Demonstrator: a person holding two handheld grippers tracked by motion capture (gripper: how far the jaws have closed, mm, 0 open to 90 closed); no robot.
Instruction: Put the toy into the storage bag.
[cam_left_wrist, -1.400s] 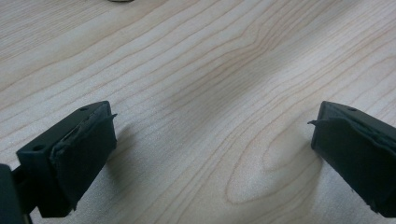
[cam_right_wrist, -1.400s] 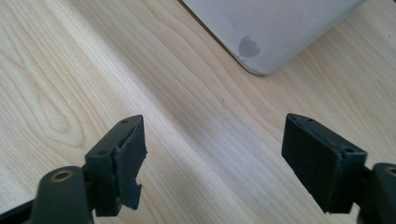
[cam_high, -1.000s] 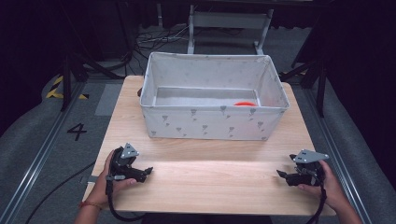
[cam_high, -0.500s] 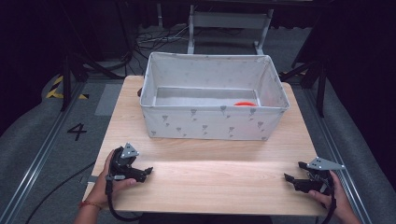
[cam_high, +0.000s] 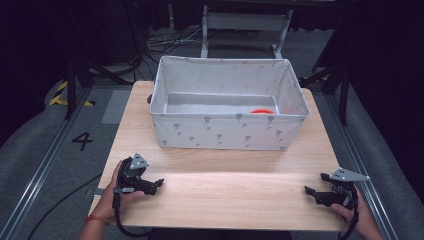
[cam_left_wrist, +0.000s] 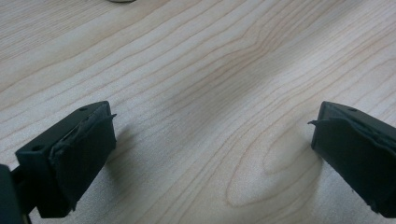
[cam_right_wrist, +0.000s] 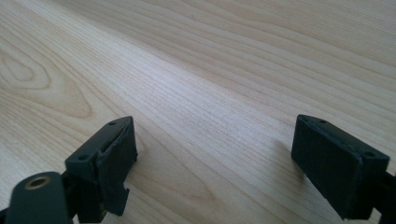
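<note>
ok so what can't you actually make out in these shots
- Red object in the fabric bin, high view: the bin's front wall hides most of it, so its identity is unclear.
- Dark thing behind the bin's left corner, high view: mostly hidden.
- Pale object, left gripper view: cut off by the top edge.

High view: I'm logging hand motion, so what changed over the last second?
The right gripper slid outward and back toward the table's near right corner, jaws open, holding nothing. The left gripper, the bin and the red thing inside it stayed put.
</note>
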